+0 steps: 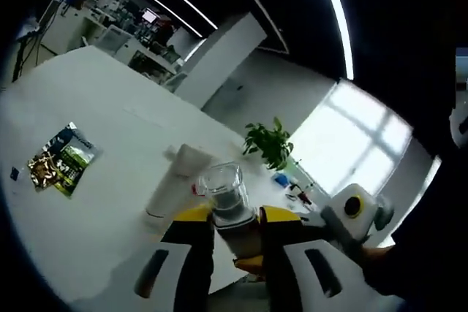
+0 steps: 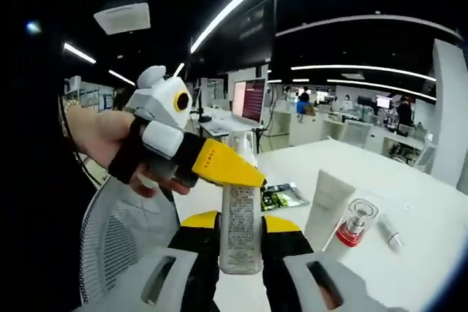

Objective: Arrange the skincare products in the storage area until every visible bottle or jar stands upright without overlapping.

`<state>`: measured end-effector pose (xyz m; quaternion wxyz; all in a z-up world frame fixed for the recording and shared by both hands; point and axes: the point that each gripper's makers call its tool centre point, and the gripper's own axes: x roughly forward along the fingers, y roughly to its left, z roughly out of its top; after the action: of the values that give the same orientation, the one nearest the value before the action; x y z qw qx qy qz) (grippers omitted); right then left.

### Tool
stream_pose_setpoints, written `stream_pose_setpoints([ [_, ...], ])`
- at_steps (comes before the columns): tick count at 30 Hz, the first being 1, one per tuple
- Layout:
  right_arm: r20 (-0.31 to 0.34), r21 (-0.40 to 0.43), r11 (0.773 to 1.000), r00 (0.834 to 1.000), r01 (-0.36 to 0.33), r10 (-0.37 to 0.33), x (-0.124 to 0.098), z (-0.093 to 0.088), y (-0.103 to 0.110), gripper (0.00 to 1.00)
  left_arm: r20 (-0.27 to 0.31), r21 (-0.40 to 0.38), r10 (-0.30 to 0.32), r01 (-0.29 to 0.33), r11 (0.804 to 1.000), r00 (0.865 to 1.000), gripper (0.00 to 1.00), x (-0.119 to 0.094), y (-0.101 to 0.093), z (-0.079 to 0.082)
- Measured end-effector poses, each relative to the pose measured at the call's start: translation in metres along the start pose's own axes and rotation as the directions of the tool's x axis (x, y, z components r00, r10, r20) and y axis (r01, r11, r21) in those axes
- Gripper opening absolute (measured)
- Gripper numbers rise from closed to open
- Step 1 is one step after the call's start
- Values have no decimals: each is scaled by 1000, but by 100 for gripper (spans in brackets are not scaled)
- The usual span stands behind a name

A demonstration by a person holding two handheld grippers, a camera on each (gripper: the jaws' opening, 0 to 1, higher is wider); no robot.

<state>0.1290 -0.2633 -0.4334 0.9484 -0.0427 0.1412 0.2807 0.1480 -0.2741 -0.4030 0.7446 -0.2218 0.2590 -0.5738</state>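
in the left gripper view, a green and gold packet [image 1: 64, 159] is seen lying flat on the white table [image 1: 88, 93] at the left of the frame. nearer the centre, a white tube [image 1: 175, 180] lies on its side on the table. just right of it, at lower centre, a clear bottle [image 1: 228, 199] is seen cap-first, pinched between the yellow-tipped jaws of the left gripper [image 1: 232, 223], which are closed down to the bottle's width. a potted plant [image 1: 269, 144] stands beyond it, and at lower right the right gripper [image 1: 351, 217] is seen entering; how far its jaws are parted cannot be told here.

in the right gripper view, a hand [image 2: 102, 140] at the left is seen holding the left gripper [image 2: 197, 155], whose yellow tip meets the clear bottle [image 2: 240, 217] at centre frame. the bottle is clamped upright between the jaws of the right gripper [image 2: 240, 242], closed against its sides. to the right, the white tube [image 2: 329, 206] lies on the table [image 2: 417, 202], a red-collared bottle [image 2: 355, 223] is touching it, and a small white stick [image 2: 390, 231] lies just beyond.
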Motion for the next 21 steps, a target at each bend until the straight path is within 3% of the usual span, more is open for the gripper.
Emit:
stream_pose_setpoints([
  [5,44,44,996,996,-74,72,-4,9,6,16,-76,157,-92,103,982,993,16,0,-20,6],
  [7,54,59,990,991,-126,123,-7,12,11,17,-124,218,-138,163,962,983,16,-2,-30,6],
  [9,86,94,979,981,-180,172,-11,18,15,18,-164,304,-172,216,928,971,16,-4,-41,7],
  [10,100,111,970,974,-216,205,-15,20,17,18,-201,358,-204,265,895,958,16,-6,-50,7],
  [12,113,133,959,965,-251,237,-19,23,18,19,-230,392,-244,319,863,942,15,-10,-61,8],
  [15,128,152,947,955,-285,267,-24,26,16,27,-287,406,-284,385,829,915,15,-14,-71,8],
  [17,135,123,940,944,-318,302,-28,28,20,27,-328,415,-294,416,809,898,15,-16,-75,6],
  [21,119,95,917,919,-387,375,-33,30,34,27,-400,415,-349,507,756,848,15,-21,-90,-2],
])
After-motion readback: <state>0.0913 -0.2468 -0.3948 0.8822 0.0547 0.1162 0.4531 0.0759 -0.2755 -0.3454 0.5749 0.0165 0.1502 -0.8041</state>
